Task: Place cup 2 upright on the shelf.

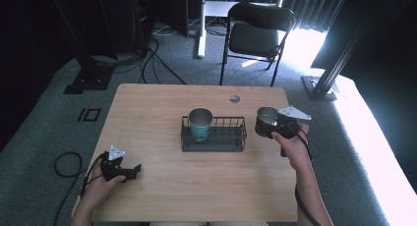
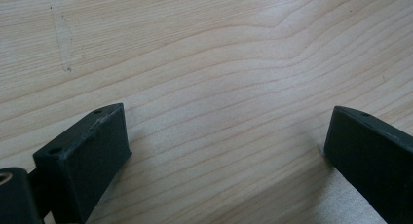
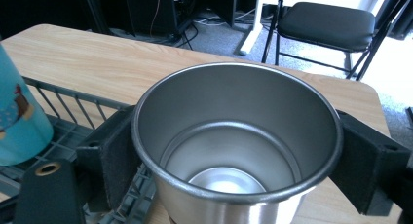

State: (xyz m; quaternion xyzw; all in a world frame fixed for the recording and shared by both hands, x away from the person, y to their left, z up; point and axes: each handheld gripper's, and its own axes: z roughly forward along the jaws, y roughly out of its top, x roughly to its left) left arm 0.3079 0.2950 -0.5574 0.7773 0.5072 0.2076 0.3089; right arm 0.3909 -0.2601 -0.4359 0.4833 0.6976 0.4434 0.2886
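An empty, upright steel cup (image 3: 237,151) is clamped between the jaws of the right hand-held gripper (image 1: 273,124), just beside the wire rack (image 1: 213,143).

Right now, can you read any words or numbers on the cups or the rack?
No words or numbers can be read.
Teal cup: a small picture shows on its side in the right gripper view, no letters to make out.
Steel cup in the right gripper: plain.
Rack: plain wire.

Light wooden table (image 1: 162,186), black wire rack (image 1: 213,140) at centre
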